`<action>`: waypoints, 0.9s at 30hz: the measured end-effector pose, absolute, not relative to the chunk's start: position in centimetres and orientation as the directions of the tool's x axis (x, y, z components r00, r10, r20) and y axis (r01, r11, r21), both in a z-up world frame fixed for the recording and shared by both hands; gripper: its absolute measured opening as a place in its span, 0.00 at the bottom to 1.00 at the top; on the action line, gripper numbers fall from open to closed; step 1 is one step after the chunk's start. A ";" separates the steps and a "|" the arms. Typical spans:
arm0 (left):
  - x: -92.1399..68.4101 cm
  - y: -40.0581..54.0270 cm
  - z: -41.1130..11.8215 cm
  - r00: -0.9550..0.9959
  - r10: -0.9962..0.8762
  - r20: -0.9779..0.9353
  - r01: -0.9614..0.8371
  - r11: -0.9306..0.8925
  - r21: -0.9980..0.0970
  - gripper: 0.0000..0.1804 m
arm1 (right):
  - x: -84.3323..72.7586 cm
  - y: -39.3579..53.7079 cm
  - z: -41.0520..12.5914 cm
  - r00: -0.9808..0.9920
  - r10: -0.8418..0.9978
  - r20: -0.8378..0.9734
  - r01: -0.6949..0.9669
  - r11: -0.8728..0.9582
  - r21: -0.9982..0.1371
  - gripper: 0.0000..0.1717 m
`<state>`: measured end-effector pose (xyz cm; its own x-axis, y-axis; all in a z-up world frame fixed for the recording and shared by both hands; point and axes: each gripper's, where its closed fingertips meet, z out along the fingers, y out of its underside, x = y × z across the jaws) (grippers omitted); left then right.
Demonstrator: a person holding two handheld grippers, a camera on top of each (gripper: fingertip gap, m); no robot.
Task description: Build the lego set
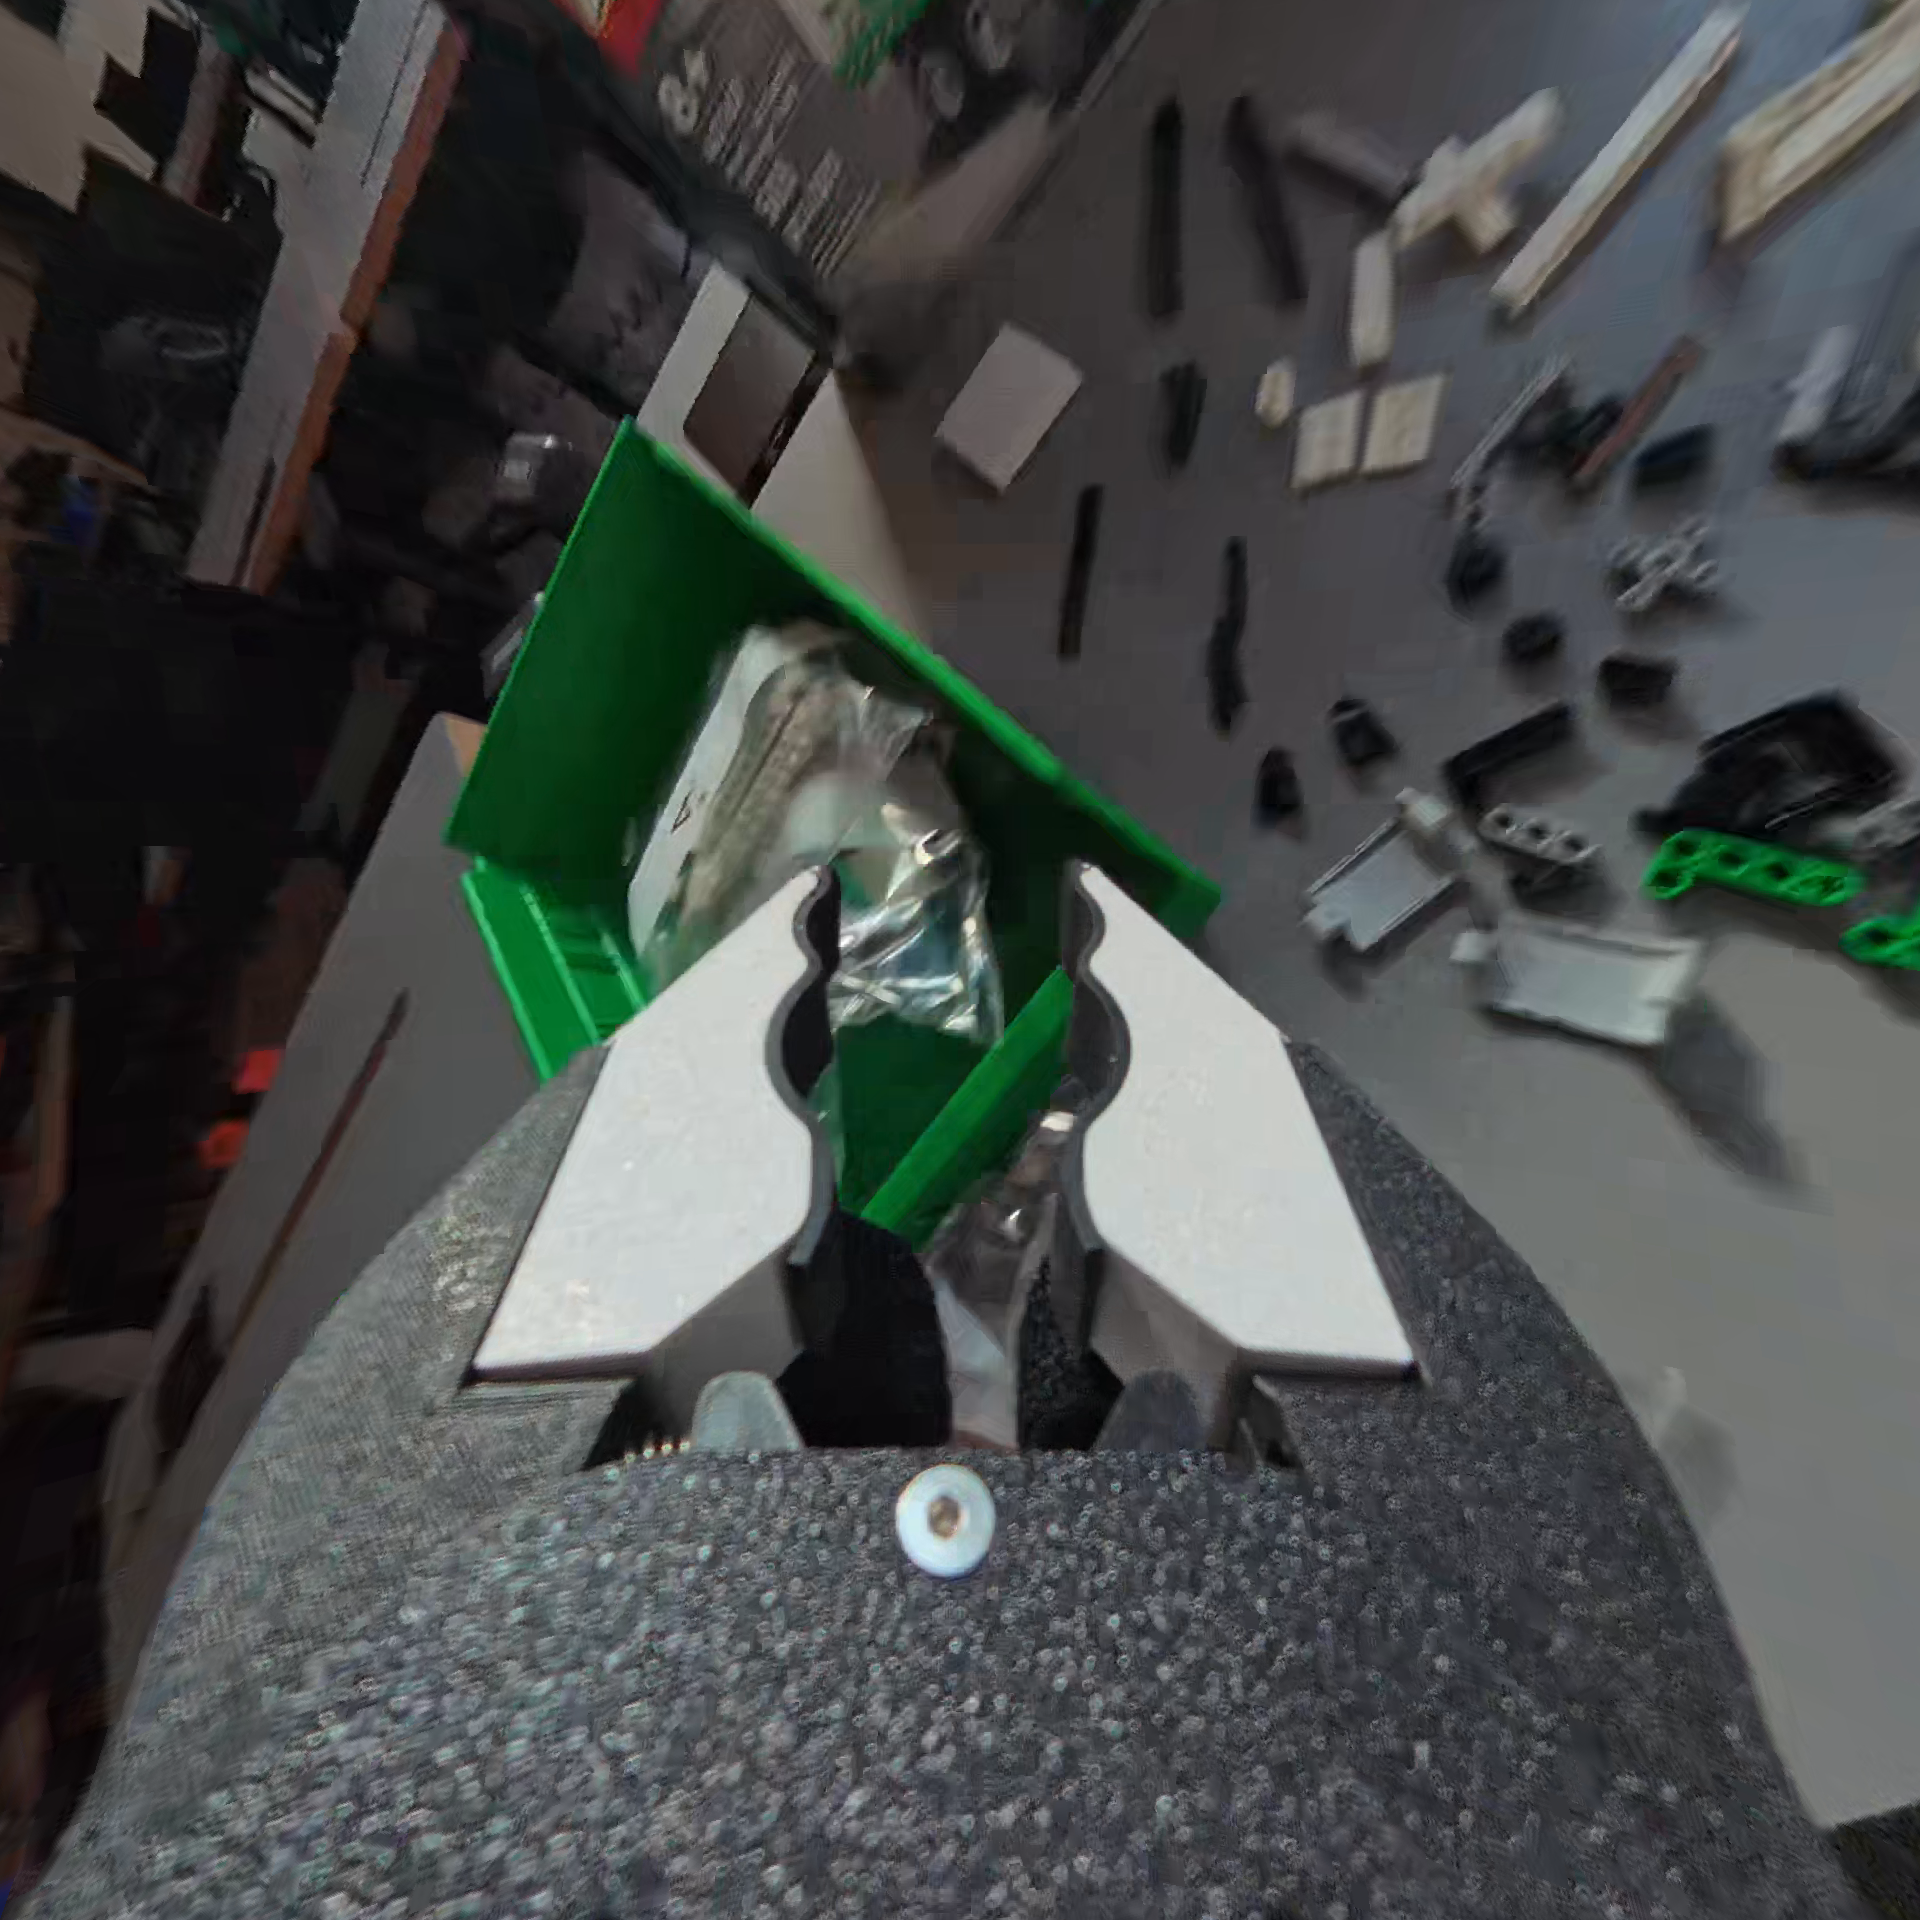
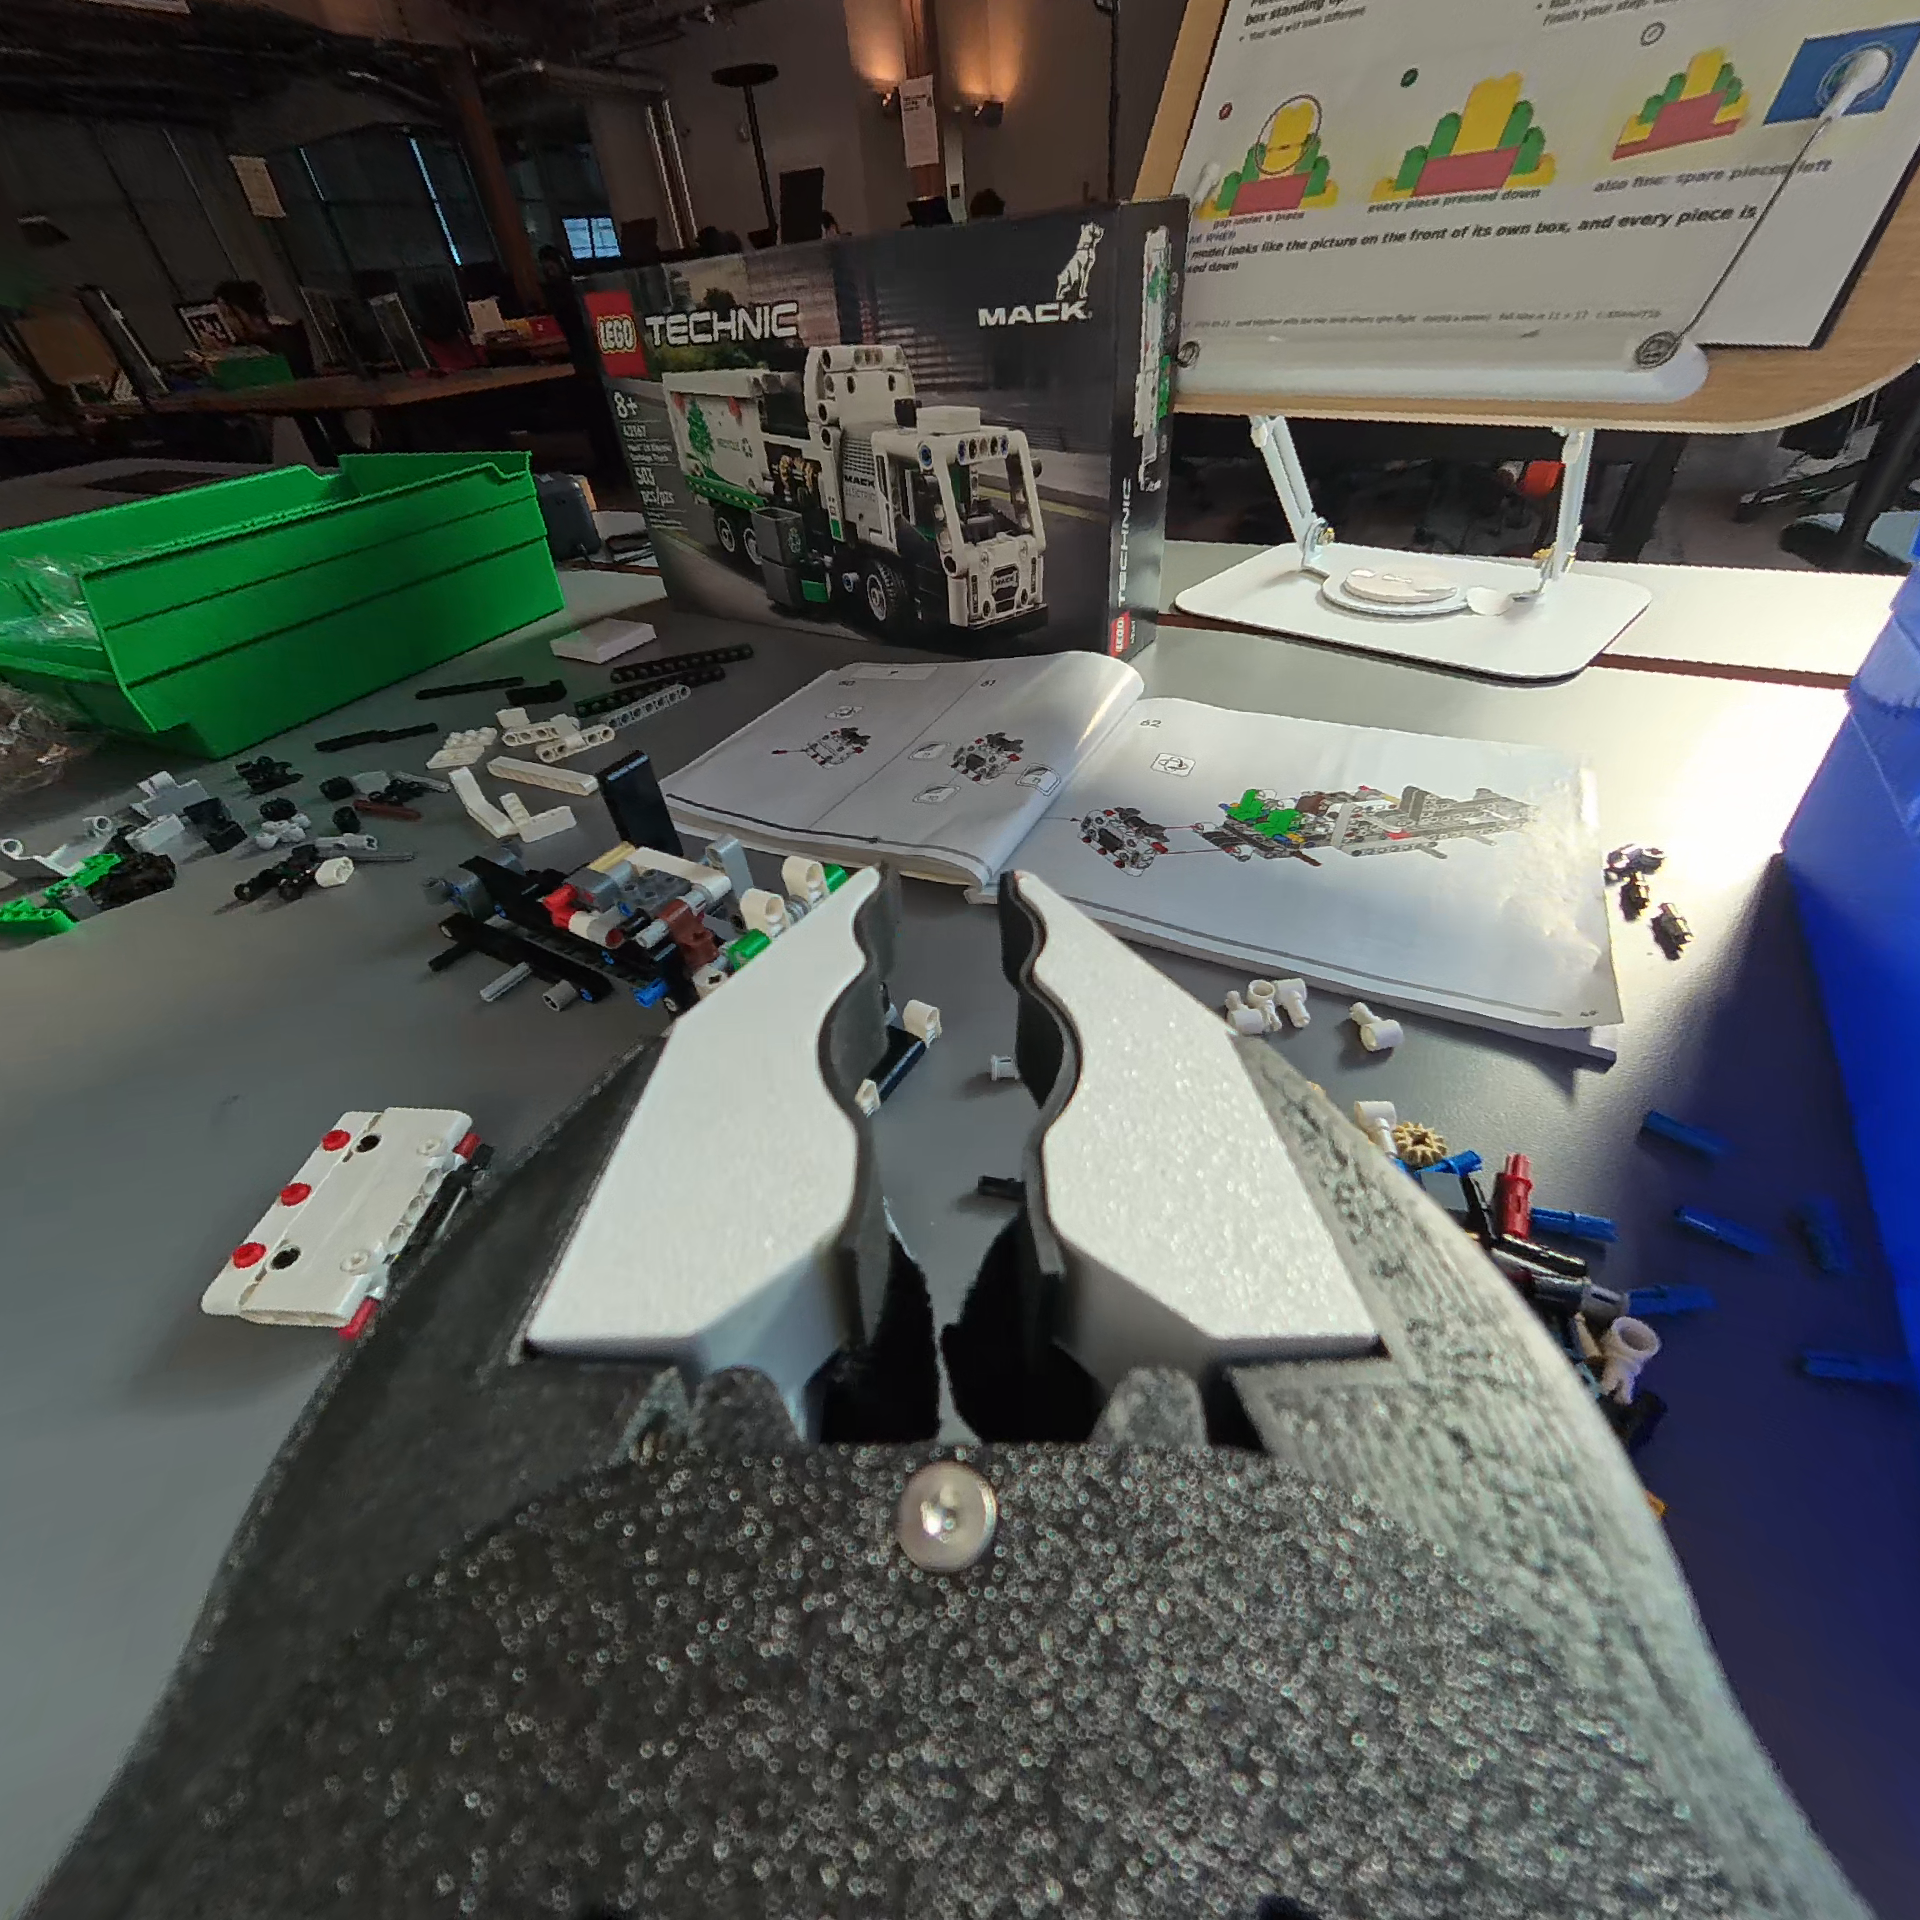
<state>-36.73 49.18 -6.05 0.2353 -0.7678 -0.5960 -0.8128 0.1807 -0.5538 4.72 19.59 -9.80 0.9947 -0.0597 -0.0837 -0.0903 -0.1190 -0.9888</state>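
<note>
In the left wrist view my left gripper (image 1: 951, 873) hovers over an open green bin (image 1: 623, 644) at the table's edge. Its fingers stand apart. A crumpled clear plastic bag (image 1: 914, 956) lies in the bin below the gap, and no pad presses on it. A green wall of the bin (image 1: 987, 1091) runs close by the right finger. The view is blurred by motion. In the right wrist view my right gripper (image 2: 943, 878) is open and empty above the grey table (image 2: 156, 1091), just right of a partly built brick model (image 2: 623, 904). A small black and white piece (image 2: 904, 1039) lies below its left finger.
An open instruction booklet (image 2: 1247, 821) lies ahead, with the set's box (image 2: 883, 436) and a white stand (image 2: 1403, 592) behind. The green bin (image 2: 312, 603) is far left, a blue bin (image 2: 1860, 935) at right. A white panel with red pins (image 2: 343, 1205) and loose pieces (image 2: 1538, 1247) lie nearby. The grippers' ends are close to 50 cm from one another.
</note>
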 end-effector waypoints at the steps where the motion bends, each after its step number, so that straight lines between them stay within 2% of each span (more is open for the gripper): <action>1: -39.5 51.9 -6.5 0.212 -0.735 -0.644 -0.874 0.152 -0.461 0.23 | 4.7 19.6 -9.7 0.996 -0.066 -0.067 -0.075 -0.116 -0.990 0.10; 3: -43.2 56.0 -8.2 0.175 -0.728 -0.662 -0.939 0.080 -0.335 0.28 | 4.1 19.8 -9.0 0.997 -0.064 -0.032 -0.038 -0.101 -0.994 0.10; 5: -44.3 57.9 -10.4 0.128 -0.769 -0.626 -0.958 0.068 -0.280 0.28 | 1.9 20.6 -7.1 1.000 0.014 -0.017 -0.016 -0.088 -0.996 0.10; 8: -43.8 59.3 -12.3 0.042 -0.778 -0.626 -0.961 0.140 -0.238 0.21 | -3.2 22.4 -4.2 0.977 0.195 0.089 0.113 -0.116 -0.987 0.11; 10: -43.2 60.2 -12.2 0.024 -0.763 -0.646 -0.954 0.176 -0.244 0.05 | -6.0 23.3 -3.0 0.949 0.259 0.180 0.214 -0.110 -0.971 0.11; 11: -42.9 60.5 -12.0 0.027 -0.762 -0.647 -0.946 0.190 -0.263 0.02 | -7.2 23.5 -2.6 0.937 0.290 0.197 0.234 -0.100 -0.967 0.10; 13: -42.4 61.2 -11.3 0.041 -0.747 -0.664 -0.932 0.210 -0.294 0.00 | -9.4 23.9 -2.7 0.917 0.363 0.167 0.222 -0.116 -0.968 0.10; 17: -42.2 62.6 -9.2 0.041 -0.704 -0.709 -0.931 0.230 -0.283 0.00 | -13.2 25.9 -3.5 0.872 0.481 0.093 0.197 -0.171 -0.965 0.11; 19: -41.8 63.4 -8.1 0.073 -0.704 -0.706 -0.927 0.213 -0.308 0.00 | -14.9 27.6 -4.4 0.843 0.528 0.101 0.250 -0.219 -0.943 0.14; 21: -41.4 64.5 -7.1 0.184 -0.704 -0.686 -0.910 0.142 -0.390 0.01 | -16.3 29.2 -5.4 0.822 0.560 0.105 0.294 -0.259 -0.920 0.15; 24: -41.0 66.2 -5.9 0.433 -0.606 -0.667 -0.829 0.023 -0.559 0.12 | -18.8 30.0 -6.6 0.783 0.617 0.083 0.319 -0.283 -0.905 0.15; 27: -41.8 66.9 -5.8 0.548 -0.465 -0.695 -0.781 0.012 -0.624 0.24 | -20.2 29.7 -7.3 0.775 0.625 0.093 0.321 -0.263 -0.910 0.15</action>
<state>-41.78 66.87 -5.76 0.5485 -0.4646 -0.6952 -0.7812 0.0117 -0.6241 -20.16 29.74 -7.26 0.7749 0.6252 0.0928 0.3208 -0.2626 -0.9100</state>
